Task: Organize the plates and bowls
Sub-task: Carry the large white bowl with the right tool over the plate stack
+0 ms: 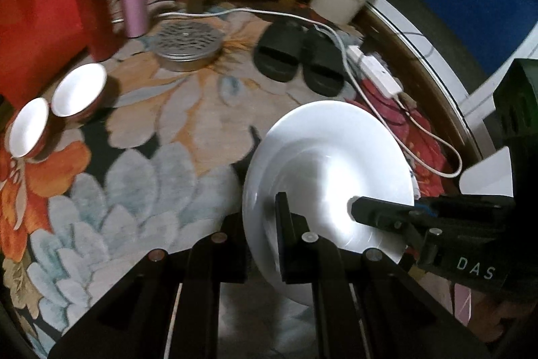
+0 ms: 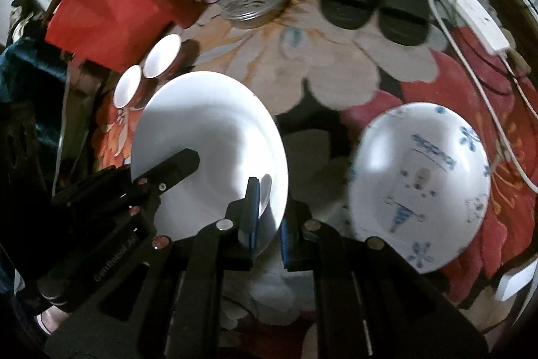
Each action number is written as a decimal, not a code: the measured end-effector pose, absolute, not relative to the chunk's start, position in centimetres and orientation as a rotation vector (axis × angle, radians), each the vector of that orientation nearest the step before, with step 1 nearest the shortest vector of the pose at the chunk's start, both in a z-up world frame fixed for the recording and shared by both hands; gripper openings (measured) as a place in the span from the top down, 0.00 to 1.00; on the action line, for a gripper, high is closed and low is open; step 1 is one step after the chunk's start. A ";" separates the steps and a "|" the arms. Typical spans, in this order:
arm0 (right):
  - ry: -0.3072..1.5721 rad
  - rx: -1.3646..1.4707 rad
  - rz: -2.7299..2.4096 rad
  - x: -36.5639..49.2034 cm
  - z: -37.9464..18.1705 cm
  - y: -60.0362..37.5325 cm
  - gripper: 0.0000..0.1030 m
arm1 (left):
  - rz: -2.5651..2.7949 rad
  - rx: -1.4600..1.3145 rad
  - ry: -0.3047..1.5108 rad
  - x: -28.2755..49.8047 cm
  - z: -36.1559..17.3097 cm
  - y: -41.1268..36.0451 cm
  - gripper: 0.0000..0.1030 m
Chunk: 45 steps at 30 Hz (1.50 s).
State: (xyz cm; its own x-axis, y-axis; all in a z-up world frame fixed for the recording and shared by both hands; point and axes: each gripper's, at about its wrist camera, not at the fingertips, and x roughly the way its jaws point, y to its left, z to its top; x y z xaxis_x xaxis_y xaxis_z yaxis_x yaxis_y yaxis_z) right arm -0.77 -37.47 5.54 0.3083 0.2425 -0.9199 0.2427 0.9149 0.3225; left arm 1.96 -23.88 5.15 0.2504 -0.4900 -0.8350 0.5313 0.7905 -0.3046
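Carpet point(image 1: 188, 130) floral, under plate point(image 1: 322, 157), slippers point(image 1: 299, 59), bowls point(image 1: 79, 95).

The white plate point(image 1: 322, 164) caught between both tongs looks glazed and glossy, catching the light. Right of the right tongs, the printed plate point(image 2: 420, 184) shines the same. Beneath lies a soft, matt, tufted floral rug point(image 1: 141, 170). Far ahead, a perforated metal tin point(image 1: 186, 44) looks dull silver; the tongs' arms are matt black plastic.
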 end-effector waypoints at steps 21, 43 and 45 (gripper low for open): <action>1.346 0.630 -0.220 -6.8 1.0 -50.0 0.89 | -0.890 0.221 1.209 -1.7 0.5 -38.4 0.91; 1.412 0.745 -0.255 -8.5 -3.2 -51.8 0.87 | -0.914 0.278 1.316 -2.7 -3.3 -40.0 0.54; 1.411 0.738 -0.256 -8.6 -3.0 -51.9 0.87 | -0.926 0.264 1.308 -2.7 -2.7 -39.8 0.36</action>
State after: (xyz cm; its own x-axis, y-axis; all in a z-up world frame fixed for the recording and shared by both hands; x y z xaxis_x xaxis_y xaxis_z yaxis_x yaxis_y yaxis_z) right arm -8.56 -51.87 -2.99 0.1757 0.2587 -0.9498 0.5762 0.7553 0.3123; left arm -2.71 -39.84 -2.72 -0.0251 -0.4318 -0.9016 0.7071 0.6299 -0.3213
